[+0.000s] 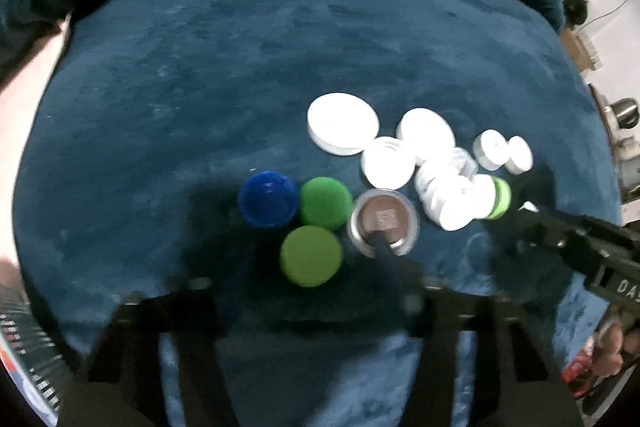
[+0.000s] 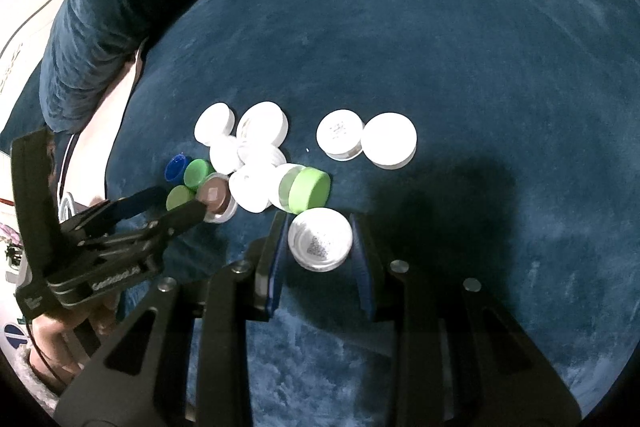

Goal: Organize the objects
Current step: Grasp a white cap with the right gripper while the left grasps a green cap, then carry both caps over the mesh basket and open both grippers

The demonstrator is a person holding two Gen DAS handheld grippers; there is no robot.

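Several bottle caps lie on a dark blue plush surface (image 1: 240, 47). In the left wrist view a blue cap (image 1: 267, 199), two green caps (image 1: 325, 202) (image 1: 311, 255) and a brown cap with a clear rim (image 1: 383, 221) sit together, with a pile of white caps (image 1: 400, 151) to the right. My left gripper (image 1: 304, 267) is open around the near green cap, one fingertip (image 1: 380, 247) touching the brown cap. My right gripper (image 2: 320, 243) is shut on a white cap (image 2: 320, 243), held just above the surface near a green cap (image 2: 310, 189).
Two white caps (image 2: 366, 139) lie apart from the pile on the far right. The blue surface (image 2: 480, 67) extends behind and to the right. The person's blue sleeve (image 2: 100, 7) is at the far left. Clutter (image 1: 616, 131) stands beyond the right edge.
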